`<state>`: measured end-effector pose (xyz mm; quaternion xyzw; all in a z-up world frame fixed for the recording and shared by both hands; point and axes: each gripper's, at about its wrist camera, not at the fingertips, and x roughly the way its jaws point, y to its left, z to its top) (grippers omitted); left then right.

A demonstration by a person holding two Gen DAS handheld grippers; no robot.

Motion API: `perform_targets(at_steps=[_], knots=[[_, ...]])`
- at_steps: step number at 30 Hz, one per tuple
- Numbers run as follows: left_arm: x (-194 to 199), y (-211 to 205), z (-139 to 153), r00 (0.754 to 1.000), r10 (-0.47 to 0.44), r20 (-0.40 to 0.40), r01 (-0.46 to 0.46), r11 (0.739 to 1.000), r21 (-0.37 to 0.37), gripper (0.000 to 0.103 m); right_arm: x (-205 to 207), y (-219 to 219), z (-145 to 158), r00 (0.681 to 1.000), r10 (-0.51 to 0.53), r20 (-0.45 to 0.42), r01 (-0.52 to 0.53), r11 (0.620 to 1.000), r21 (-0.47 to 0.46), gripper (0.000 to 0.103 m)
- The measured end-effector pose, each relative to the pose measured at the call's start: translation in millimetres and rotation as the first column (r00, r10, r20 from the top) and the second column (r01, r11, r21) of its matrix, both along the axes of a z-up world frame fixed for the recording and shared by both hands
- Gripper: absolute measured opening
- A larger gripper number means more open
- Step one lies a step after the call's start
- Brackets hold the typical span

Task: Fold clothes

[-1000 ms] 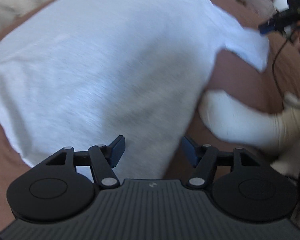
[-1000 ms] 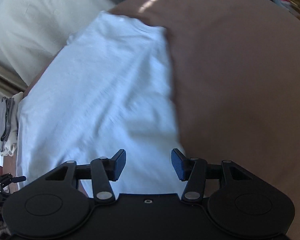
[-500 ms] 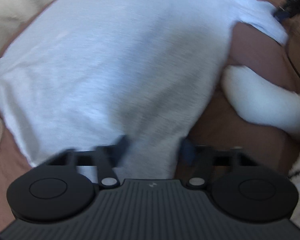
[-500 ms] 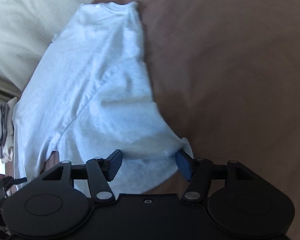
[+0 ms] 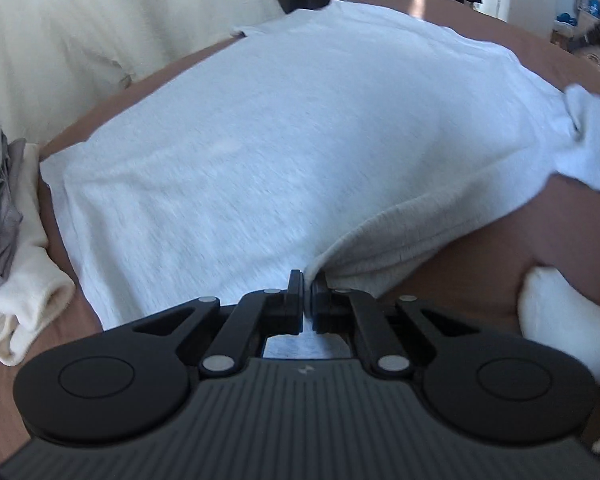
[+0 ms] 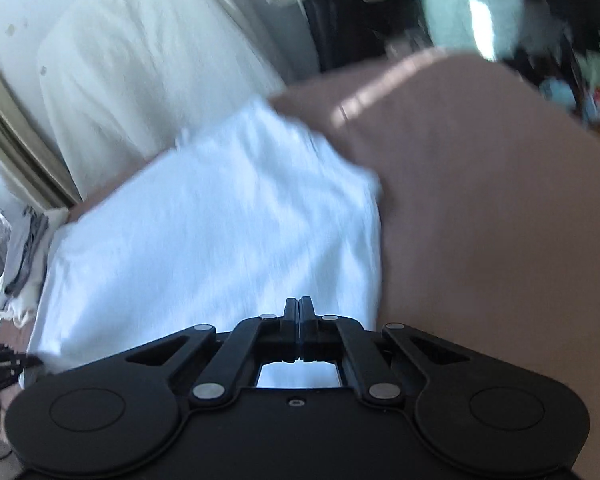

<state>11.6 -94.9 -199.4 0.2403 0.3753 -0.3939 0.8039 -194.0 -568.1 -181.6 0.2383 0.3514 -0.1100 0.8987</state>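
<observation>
Both pairs of tongs have just closed. A second ago each stood open over the near edge of the white T-shirt (image 5: 284, 128); now the left tongs (image 5: 307, 294) are clenched on that edge, with a lip of cloth pinched between the pads and drawn up off the bed (image 5: 540, 236). The right tongs (image 6: 299, 312) were still wide half a second ago and have just snapped together; their pads meet at the shirt's edge, and white cloth shows just behind them, so they appear to grip it too, though blur hides the pinch itself.

By my reading, the grab is done and the fold itself starts here: the held edge can now be carried over the rest of the shirt.

The shirt lies spread flat on the brown bed, mostly smooth. In the left view a sleeve (image 5: 588, 140) sticks out on the right side, and the hem near the left tongs curls up, showing its greyer underside. Pale folded clothes (image 5: 24, 276) sit beside it.
</observation>
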Motion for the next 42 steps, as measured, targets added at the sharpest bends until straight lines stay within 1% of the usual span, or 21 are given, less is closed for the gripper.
perform_targets(at_steps=[2,4,7,8,9,10,11,15,18,19,21,24,26,27,28,29,30,33,36,40,42], knots=[[2.7,-2.1,-2.1,1.000,0.016,-0.010,-0.016,1.000,0.002,0.003,20.8,-6.0,15.1,1.000,0.023,0.010,-0.023,1.000,-0.015,0.002],[1.5,-1.5,-2.7,1.000,0.023,-0.007,-0.023,1.000,0.009,0.003,37.3,-7.8,24.2,0.998,0.064,-0.028,-0.064,0.998,-0.004,0.002],[-0.3,-1.2,-6.3,0.999,0.038,-0.006,-0.038,0.999,0.010,0.003,29.6,-3.9,19.3,0.988,0.121,-0.091,-0.115,0.991,0.068,0.010],[-0.5,-1.1,-7.3,0.999,0.040,-0.004,-0.040,0.999,0.011,0.003,25.5,-1.3,13.6,0.986,0.131,-0.100,-0.122,0.988,0.090,0.021],[-0.7,-1.1,-8.1,0.999,0.041,-0.002,-0.041,0.999,0.014,0.003,19.0,0.3,6.2,0.986,0.122,-0.111,-0.110,0.988,0.106,0.045],[-0.9,-0.7,-7.2,0.999,0.043,-0.005,-0.043,0.999,0.014,0.003,9.6,-0.3,-3.3,0.987,0.097,-0.127,-0.082,0.990,0.119,0.055],[-0.9,0.1,-4.9,0.999,0.047,-0.013,-0.047,0.999,0.011,0.004,1.5,-1.4,-13.0,0.987,0.068,-0.146,-0.049,0.991,0.128,0.061],[-2.1,4.0,4.5,0.999,0.051,-0.003,-0.052,0.998,-0.028,0.004,-27.8,-11.5,-41.6,0.965,-0.037,-0.258,0.075,0.987,0.139,0.061],[2.0,2.8,-2.5,0.998,0.062,-0.009,-0.062,0.998,-0.024,0.004,-54.1,-20.1,-53.9,0.959,-0.047,-0.279,0.129,0.950,0.283,0.061],[2.9,2.2,-4.6,0.998,0.063,-0.010,-0.063,0.998,-0.021,0.004,-61.8,-21.2,-58.7,0.959,-0.044,-0.279,0.141,0.930,0.339,0.061],[2.3,1.1,-5.0,0.998,0.058,0.002,-0.058,0.998,-0.016,0.004,-71.4,-16.7,-68.1,0.962,-0.042,-0.269,0.151,0.905,0.398,0.066],[-0.4,2.7,-2.2,0.998,0.058,0.012,-0.058,0.998,-0.027,0.004,-75.3,-12.1,-80.7,0.963,-0.118,-0.243,0.207,0.899,0.386,0.069],[-2.3,4.1,-1.2,0.998,0.059,0.020,-0.058,0.998,-0.034,0.004,-70.9,-11.0,-91.8,0.969,-0.144,-0.203,0.221,0.871,0.438,0.071],[-3.3,4.3,-1.3,0.998,0.059,0.027,-0.058,0.998,-0.034,0.004,-65.0,-8.8,-95.2,0.974,-0.141,-0.176,0.208,0.862,0.463,0.071],[-4.4,4.6,-1.3,0.998,0.059,0.034,-0.058,0.998,-0.034,0.004,-57.0,-3.8,-94.4,0.982,-0.126,-0.143,0.179,0.867,0.464,0.069],[-5.4,4.3,-1.5,0.997,0.061,0.044,-0.060,0.998,-0.031,0.004,-47.9,2.6,-91.1,0.989,-0.104,-0.109,0.142,0.880,0.453,0.050],[-6.7,3.5,-1.7,0.996,0.066,0.057,-0.064,0.998,-0.025,0.004,-38.9,9.0,-87.8,0.994,-0.081,-0.075,0.106,0.892,0.440,0.012],[-11.5,1.2,0.1,0.993,0.057,0.108,-0.056,0.998,-0.010,0.004,-13.2,17.8,-57.7,0.985,-0.155,0.071,0.103,0.873,0.478,0.009],[-9.6,-0.1,-1.9,0.989,0.053,0.135,-0.054,0.999,0.000,0.004,22.3,20.8,-7.4,0.976,-0.112,0.189,0.019,0.900,0.434,0.009],[1.6,8.4,-1.0,0.991,0.102,0.086,-0.099,0.994,-0.040,0.004,60.3,29.2,43.0,0.976,0.007,0.216,-0.072,0.954,0.292,0.009],[1.4,11.0,0.3,0.989,0.097,0.112,-0.094,0.995,-0.036,0.004,72.1,31.1,53.6,0.975,0.024,0.221,-0.082,0.963,0.258,0.009]])
